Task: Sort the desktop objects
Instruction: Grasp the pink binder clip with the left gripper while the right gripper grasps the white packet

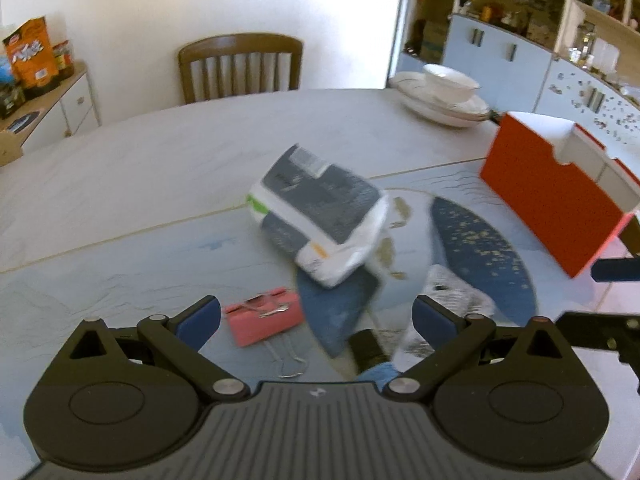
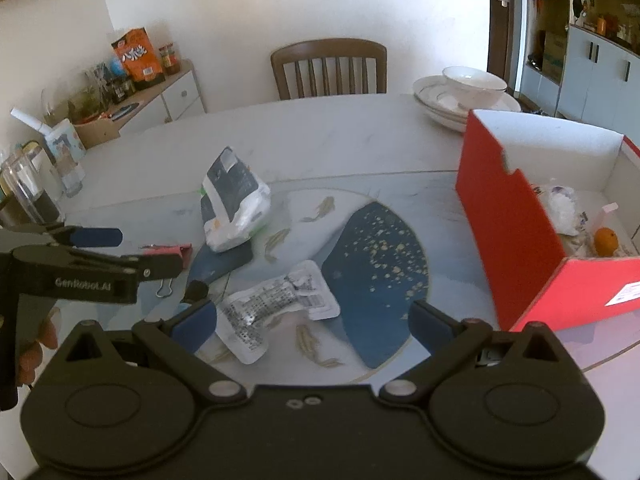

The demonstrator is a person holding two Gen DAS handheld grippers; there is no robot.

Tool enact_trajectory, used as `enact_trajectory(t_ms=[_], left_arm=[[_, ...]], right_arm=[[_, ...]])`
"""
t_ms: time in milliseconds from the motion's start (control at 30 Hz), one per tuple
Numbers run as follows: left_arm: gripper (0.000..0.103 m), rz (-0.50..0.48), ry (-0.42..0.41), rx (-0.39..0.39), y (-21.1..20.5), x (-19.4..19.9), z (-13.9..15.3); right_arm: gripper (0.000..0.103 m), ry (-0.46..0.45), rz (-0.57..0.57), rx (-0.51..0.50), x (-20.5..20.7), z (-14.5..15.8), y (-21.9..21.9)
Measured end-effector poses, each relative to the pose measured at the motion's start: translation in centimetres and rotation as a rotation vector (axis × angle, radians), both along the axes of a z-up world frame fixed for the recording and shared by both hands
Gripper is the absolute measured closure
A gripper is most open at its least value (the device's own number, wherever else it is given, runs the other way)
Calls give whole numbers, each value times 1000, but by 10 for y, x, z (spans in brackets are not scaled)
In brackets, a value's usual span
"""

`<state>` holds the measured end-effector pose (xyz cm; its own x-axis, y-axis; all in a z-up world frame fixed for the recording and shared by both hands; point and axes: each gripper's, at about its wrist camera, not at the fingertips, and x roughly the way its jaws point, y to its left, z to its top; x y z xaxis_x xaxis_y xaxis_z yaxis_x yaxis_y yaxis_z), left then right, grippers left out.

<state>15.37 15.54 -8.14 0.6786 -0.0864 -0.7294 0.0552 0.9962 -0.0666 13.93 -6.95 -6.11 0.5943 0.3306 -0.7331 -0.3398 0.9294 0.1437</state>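
One red cardboard box (image 2: 516, 236) stands open on the worktop (image 2: 320, 140), holding an orange fruit (image 2: 605, 241) and white wrapped packets (image 2: 564, 212).
Outside it lie one grey-and-white tissue pack (image 2: 234, 204), one silvery foil sachet (image 2: 276, 304) and one pink binder clip (image 1: 264, 316); left claw (image 1: 316, 320) and right claw (image 2: 314, 322) both gape, empty.

The round white table (image 2: 320, 136) bears a blue mat (image 2: 360, 240), red box (image 2: 516, 248), stacked dishes (image 2: 460, 100) and packets (image 2: 234, 204).
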Motion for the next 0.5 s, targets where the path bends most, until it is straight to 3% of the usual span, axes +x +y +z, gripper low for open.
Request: enact_trajectory(t_ms=[333, 500], left_arm=[[1, 95, 54, -8, 20, 22, -21], [1, 113, 65, -1, 20, 29, -28]], right_arm=[[2, 9, -67, -42, 11, -19, 27], [5, 62, -114, -36, 19, -33, 37]])
